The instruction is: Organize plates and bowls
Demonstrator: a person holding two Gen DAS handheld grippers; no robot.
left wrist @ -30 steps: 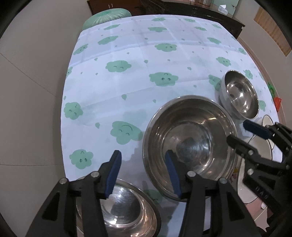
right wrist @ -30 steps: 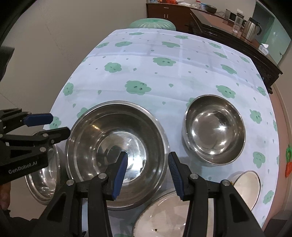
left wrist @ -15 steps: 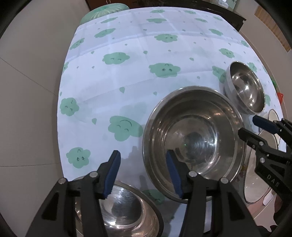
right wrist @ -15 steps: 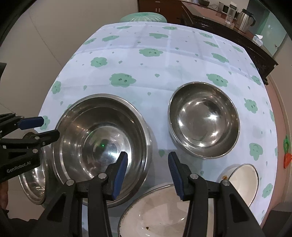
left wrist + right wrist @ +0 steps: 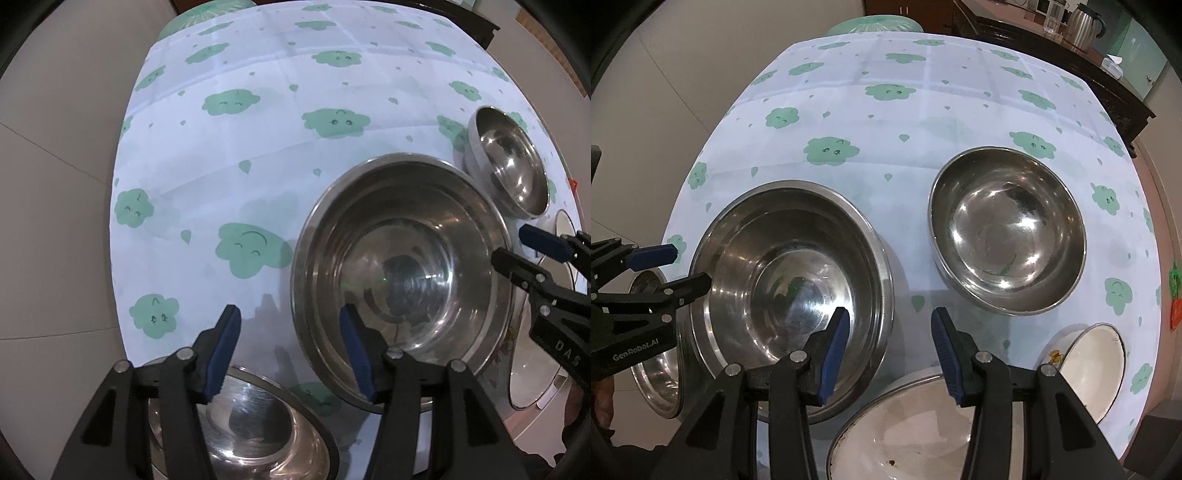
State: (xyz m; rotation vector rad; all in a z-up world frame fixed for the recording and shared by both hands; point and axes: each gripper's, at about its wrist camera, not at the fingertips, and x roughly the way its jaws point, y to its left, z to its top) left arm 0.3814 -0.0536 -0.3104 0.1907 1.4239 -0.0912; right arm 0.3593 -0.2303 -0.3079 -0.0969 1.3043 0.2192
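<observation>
The left gripper (image 5: 290, 347) has just been widening its jaws, which straddle the near-left rim of the large steel bowl (image 5: 402, 266) without pressing it. The right gripper (image 5: 890, 343) is parted over that bowl's right rim, seemingly clear of it. Right of the large bowl stands a medium steel bowl (image 5: 1008, 229); nearer lies a white enamel bowl (image 5: 908, 428).

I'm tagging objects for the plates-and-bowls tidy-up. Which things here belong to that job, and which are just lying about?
Part of the job:
- large steel bowl
- medium steel bowl
- small steel bowl
- large white enamel dish
- small white enamel bowl

Just lying about:
- cloud-print tablecloth
- kettle on the dark sideboard
- green stool
</observation>
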